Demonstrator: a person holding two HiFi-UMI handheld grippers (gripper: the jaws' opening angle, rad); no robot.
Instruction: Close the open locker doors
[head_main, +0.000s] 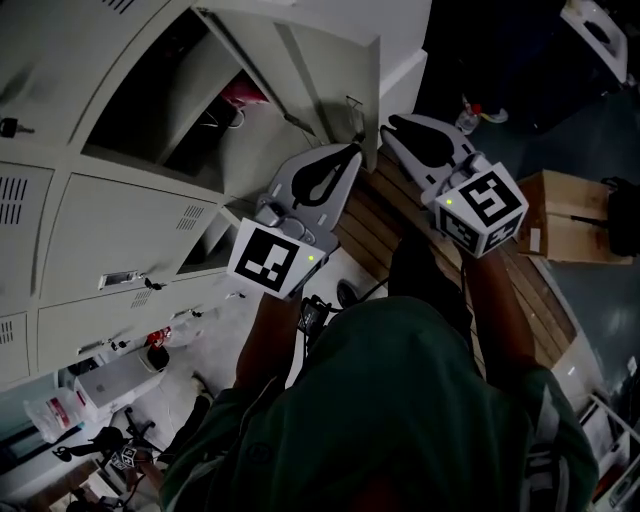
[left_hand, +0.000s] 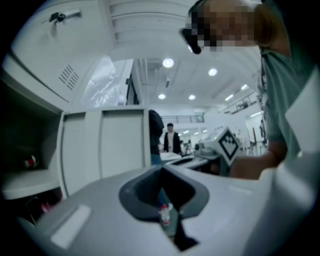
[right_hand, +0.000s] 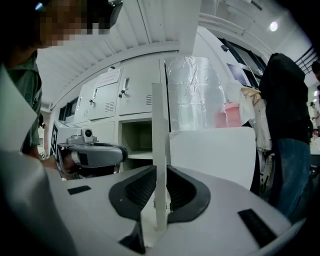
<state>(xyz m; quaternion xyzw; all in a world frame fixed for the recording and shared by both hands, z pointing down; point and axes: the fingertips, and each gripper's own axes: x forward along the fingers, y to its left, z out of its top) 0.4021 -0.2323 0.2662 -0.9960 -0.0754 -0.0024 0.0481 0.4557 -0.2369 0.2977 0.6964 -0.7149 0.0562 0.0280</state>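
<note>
Pinching one open locker door (right_hand: 159, 125) is the right claw (right_hand: 160, 175).

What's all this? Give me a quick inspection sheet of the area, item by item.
Surface: wooden slatted bench.
Job's things: locker door standing open; pink item inside.
Clutter: cardboard box, bottle.
Grippers: right gripper jaws clamp the door's edge; left gripper jaws shut, empty.
Cables: what looks like a thin dark lead below the left gripper.
Surroundings: pale lockers; a person standing far off.
</note>
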